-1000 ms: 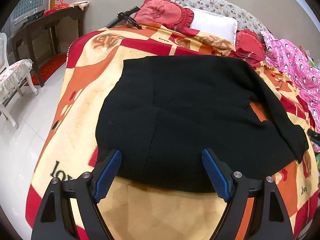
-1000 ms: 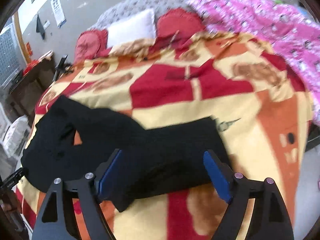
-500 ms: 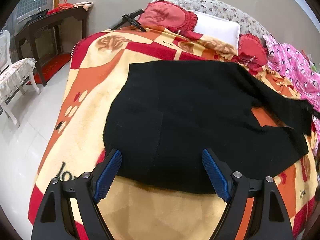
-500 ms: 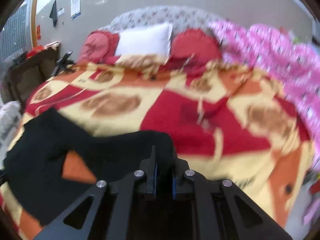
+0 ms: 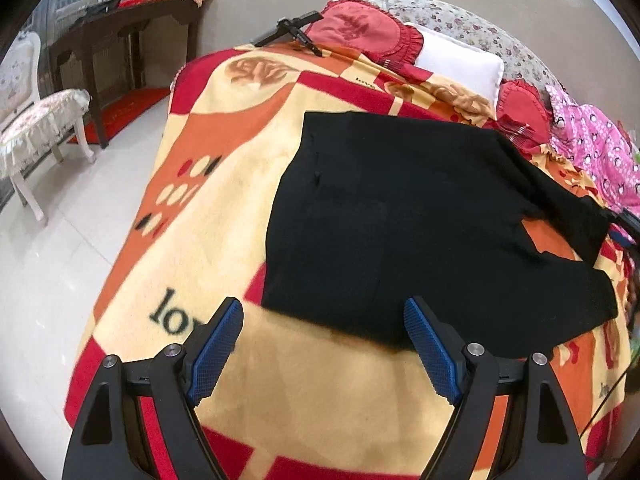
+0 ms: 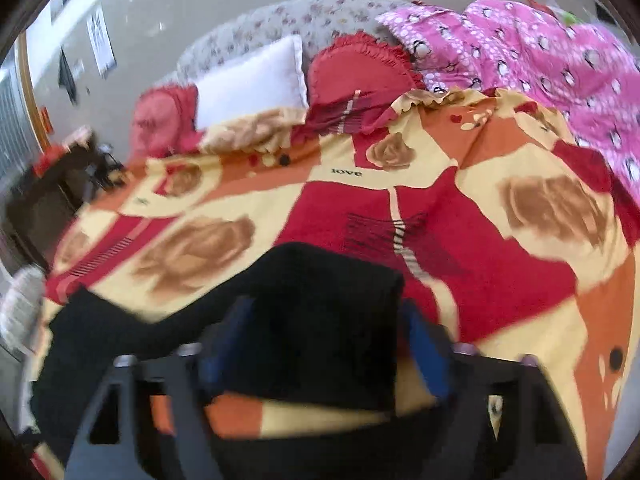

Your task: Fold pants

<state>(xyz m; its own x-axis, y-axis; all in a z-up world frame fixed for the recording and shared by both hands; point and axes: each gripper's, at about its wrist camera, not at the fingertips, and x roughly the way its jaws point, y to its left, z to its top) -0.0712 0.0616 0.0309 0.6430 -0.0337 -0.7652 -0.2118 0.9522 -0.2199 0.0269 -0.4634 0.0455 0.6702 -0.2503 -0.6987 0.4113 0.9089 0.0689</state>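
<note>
Black pants (image 5: 400,220) lie spread on a red, orange and yellow blanket (image 5: 224,168) on a bed. Their waist end is nearest my left gripper (image 5: 324,344), which is open and empty just short of the hem. The legs run off to the right. In the right wrist view, blurred by motion, a black pant leg end (image 6: 320,312) lies between the fingers of my right gripper (image 6: 324,344). Its blue pads stand apart on either side of the cloth.
Red cushions (image 5: 360,36), a white pillow (image 5: 460,68) and a pink quilt (image 6: 540,60) lie at the head and far side of the bed. A dark console table (image 5: 120,32) and a white chair (image 5: 36,120) stand on the tiled floor at left.
My right gripper, shut on the pant leg half a second ago, now has its fingers apart with the leg end lying between them. My left gripper shifted slightly left.
</note>
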